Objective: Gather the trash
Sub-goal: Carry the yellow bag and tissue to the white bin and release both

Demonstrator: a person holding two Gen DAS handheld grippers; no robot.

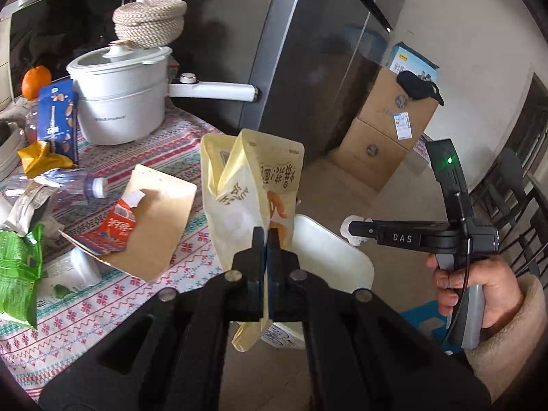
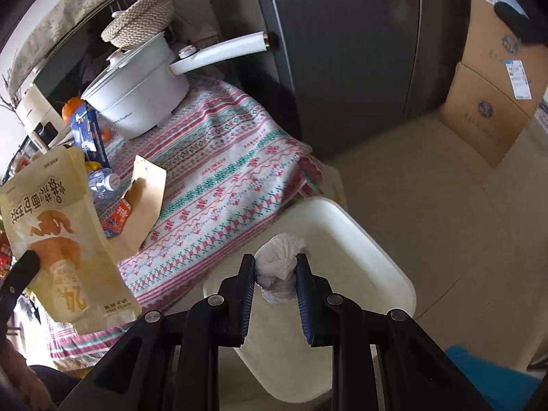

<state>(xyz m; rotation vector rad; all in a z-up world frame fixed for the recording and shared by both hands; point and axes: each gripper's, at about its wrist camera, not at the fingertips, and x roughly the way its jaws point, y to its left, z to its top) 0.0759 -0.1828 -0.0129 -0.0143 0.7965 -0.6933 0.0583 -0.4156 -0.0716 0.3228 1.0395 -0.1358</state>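
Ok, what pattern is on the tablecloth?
The tablecloth has pink, red and teal cross-stitch-style bands on white, clearest in the right wrist view.

Cut off at nine o'clock: crumpled green foil snack bag [image 1: 17, 274]. Half hidden behind pale yellow paper bread bag [image 1: 246, 188]: white plastic bin [image 1: 328, 257].

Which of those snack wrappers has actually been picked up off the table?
The pale yellow bread bag, pinched in the left gripper and hanging clear of the tablecloth. The green wrapper and torn red packet lie on the table.
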